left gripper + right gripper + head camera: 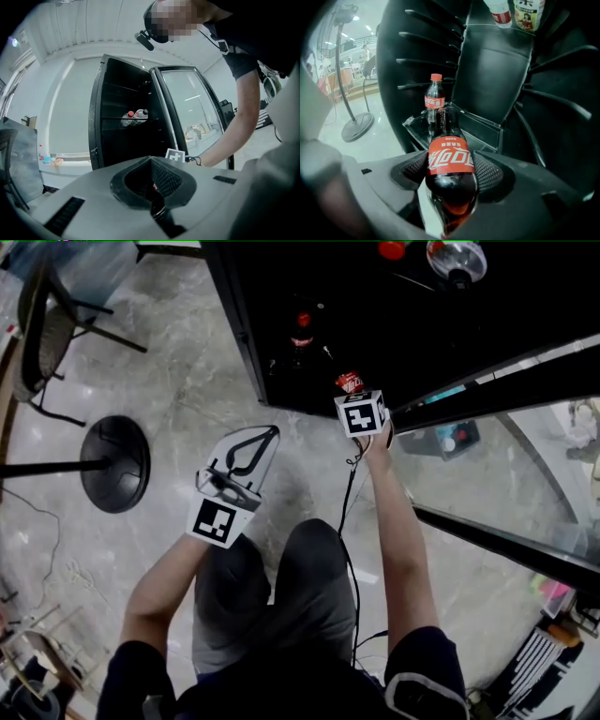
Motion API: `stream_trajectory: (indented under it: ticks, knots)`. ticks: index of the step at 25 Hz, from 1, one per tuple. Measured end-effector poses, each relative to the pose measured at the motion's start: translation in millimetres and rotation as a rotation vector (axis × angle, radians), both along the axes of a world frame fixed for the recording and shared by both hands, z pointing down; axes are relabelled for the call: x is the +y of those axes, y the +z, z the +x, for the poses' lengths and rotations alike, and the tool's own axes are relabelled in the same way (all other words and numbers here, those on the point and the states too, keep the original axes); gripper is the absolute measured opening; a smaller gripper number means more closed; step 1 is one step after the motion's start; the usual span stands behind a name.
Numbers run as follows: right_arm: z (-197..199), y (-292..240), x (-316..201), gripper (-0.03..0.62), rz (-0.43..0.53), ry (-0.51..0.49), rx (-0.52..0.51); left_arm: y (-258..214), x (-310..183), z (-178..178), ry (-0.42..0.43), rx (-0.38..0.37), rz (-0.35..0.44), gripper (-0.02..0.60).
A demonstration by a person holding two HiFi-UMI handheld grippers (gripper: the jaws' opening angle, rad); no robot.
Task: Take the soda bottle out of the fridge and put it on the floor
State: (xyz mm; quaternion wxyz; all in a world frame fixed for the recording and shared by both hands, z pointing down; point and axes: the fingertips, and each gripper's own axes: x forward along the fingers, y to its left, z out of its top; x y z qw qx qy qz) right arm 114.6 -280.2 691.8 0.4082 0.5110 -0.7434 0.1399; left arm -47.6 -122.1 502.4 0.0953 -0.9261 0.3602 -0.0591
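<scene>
Firmly pinched at its red label, the soda bottle (449,157) sits between the two pads of the right hand-held gripper (451,171) at the mouth of the open fridge (487,70), base toward the camera and neck pointing up and away. Its long axis runs roughly parallel to a second cola bottle (434,101) that stands just behind it on the fridge's lower shelf; the exact tilt cannot be judged. From the head view, the held bottle hangs at the fridge's front edge, and the pale marble floor (187,381) lies below it and back toward the person. The left hand-held gripper (262,439) hovers over that floor, jaws pressed together on nothing, well apart from the bottle. The right arm alone carries the load, so the coming move looks like a pull back out of the fridge and a lowering, base first, onto the floor beside the person's knees.
</scene>
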Motion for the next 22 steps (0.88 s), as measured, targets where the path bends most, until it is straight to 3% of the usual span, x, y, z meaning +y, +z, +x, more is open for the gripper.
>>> stream_trajectory:
  ticks: [7,22]
  knots:
    - [-3.8,-6.3,37.6,0.318,-0.018,-0.030,-0.027,1.9,-3.1,-2.8,-0.005,0.004,-0.014,0.021]
    - [-4.7,28.5,142.6,0.319,-0.195,-0.319,0.192,8.6,-4.2,-0.3,0.003,0.008,-0.034,0.021]
